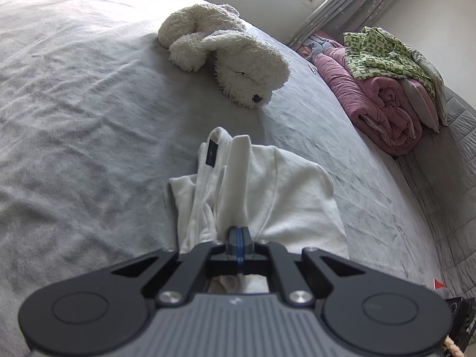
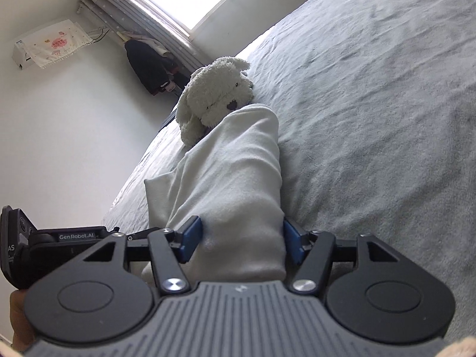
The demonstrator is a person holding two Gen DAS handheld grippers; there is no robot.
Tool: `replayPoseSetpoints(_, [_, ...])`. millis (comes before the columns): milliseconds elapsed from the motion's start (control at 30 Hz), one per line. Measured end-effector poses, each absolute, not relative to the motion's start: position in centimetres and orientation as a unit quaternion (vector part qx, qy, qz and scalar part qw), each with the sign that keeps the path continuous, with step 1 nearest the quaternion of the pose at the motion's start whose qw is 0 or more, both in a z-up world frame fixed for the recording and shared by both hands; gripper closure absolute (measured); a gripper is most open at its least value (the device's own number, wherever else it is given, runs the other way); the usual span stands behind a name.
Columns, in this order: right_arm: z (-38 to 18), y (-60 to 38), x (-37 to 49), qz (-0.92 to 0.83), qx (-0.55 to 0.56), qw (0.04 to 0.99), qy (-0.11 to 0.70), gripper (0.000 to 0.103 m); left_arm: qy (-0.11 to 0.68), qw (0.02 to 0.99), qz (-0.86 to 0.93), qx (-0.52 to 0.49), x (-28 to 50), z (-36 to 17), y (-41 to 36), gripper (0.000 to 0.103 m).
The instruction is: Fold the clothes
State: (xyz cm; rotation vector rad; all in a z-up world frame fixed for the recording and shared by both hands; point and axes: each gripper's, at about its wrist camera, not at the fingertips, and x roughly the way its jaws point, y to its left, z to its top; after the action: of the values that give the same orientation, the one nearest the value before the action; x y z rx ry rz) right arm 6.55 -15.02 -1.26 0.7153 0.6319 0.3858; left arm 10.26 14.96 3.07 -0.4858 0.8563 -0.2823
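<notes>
The left gripper (image 1: 239, 232) points down at a slant over the grey bed (image 1: 74, 119), its jaws pressed tight together on a bunched fold of the white garment (image 1: 267, 184). From the pinch the cloth runs away toward the middle of the bed, one part gathered into long ridges with a dark label (image 1: 211, 153) showing at the collar end, the other part lying flatter and spreading toward the right edge of the bed.

The right gripper (image 2: 241, 242) is tipped only a little below level and rolled, so the bed and wall sit at an angle in its view. Its jaws stand apart, the blue pads (image 2: 190, 239) on either side of a thick fold of the same white garment (image 2: 238, 184); the cloth fills the gap between them, and whether the pads press on it cannot be told. A bit of the person's hand (image 2: 17, 318) shows at the lower left of that view, behind the other gripper's body.

A white plush dog (image 1: 226, 56) lies beyond the garment, nearer the far edge of the bed. A pink quilt (image 1: 380, 107) with a green patterned cloth (image 1: 383, 56) on top sits by the right edge
</notes>
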Motion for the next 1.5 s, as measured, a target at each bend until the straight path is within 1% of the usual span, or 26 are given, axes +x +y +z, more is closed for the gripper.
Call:
replayPoseSetpoints(67, [-1.6,-15.5,6.5,0.185,0.369,0.861,0.298,0.039,0.412,0.868,-0.136,-0.243,10.4,3.0,15.3,0.100])
replayPoseSetpoints(200, [-2.2,-17.0,5.8,0.190,0.457,0.821,0.285,0.039,0.416,0.859,-0.137,-0.264,10.6,2.7,16.0,0.100])
replayPoseSetpoints(267, [-2.2,-17.0,5.6,0.196,0.454,0.821,0.285,0.040,0.418,0.856,-0.138,-0.271,10.6,2.6,16.1,0.100])
replayPoseSetpoints(333, [-2.2,-16.5,5.8,0.197,0.427,0.832,0.294,0.043,0.419,0.856,-0.138,-0.272,10.6,2.6,16.1,0.100])
replayPoseSetpoints(400, [-1.9,-16.0,5.9,0.191,0.412,0.840,0.298,0.043,0.418,0.857,-0.136,-0.267,10.6,2.6,15.9,0.100])
replayPoseSetpoints(567, [-1.7,-15.7,5.8,0.175,0.401,0.846,0.303,0.052,0.419,0.857,-0.139,-0.267,10.6,2.7,16.0,0.100])
replayPoseSetpoints(667, [-1.4,-15.8,5.5,0.168,0.393,0.849,0.310,0.055,0.418,0.858,-0.144,-0.260,10.4,3.0,15.8,0.100])
replayPoseSetpoints(733, [-1.0,-15.7,5.2,0.164,0.383,0.853,0.314,0.056,0.415,0.860,-0.155,-0.254,10.1,3.4,15.5,0.094])
replayPoseSetpoints(800, [-0.3,-15.5,4.8,0.163,0.368,0.859,0.315,0.057,0.411,0.861,-0.166,-0.249,9.9,3.9,15.2,0.078])
replayPoseSetpoints(867, [0.6,-15.1,4.6,0.164,0.354,0.864,0.318,0.058,0.409,0.862,-0.173,-0.246,9.6,4.1,14.9,0.072])
replayPoseSetpoints(1067, [3.1,-16.2,2.8,0.157,0.310,0.879,0.327,0.058,0.413,0.850,-0.200,-0.258,8.8,4.4,14.1,0.070])
replayPoseSetpoints(1133, [3.7,-17.2,1.9,0.151,0.299,0.882,0.331,0.058,0.413,0.852,-0.210,-0.242,8.0,4.6,13.1,0.065])
replayPoseSetpoints(1167, [3.9,-17.8,1.6,0.148,0.295,0.882,0.335,0.058,0.412,0.855,-0.213,-0.232,7.6,4.7,12.6,0.059])
replayPoseSetpoints(1200, [4.0,-18.4,1.2,0.145,0.289,0.883,0.340,0.058,0.415,0.855,-0.212,-0.227,7.4,4.6,12.2,0.057])
replayPoseSetpoints(1300, [4.5,-20.1,0.2,0.136,0.271,0.887,0.347,0.058,0.421,0.856,-0.210,-0.213,6.6,4.3,11.1,0.056])
replayPoseSetpoints(1500, [4.2,-22.5,-0.5,0.131,0.270,0.887,0.351,0.058,0.449,0.837,-0.220,-0.225,5.6,3.2,9.1,0.055])
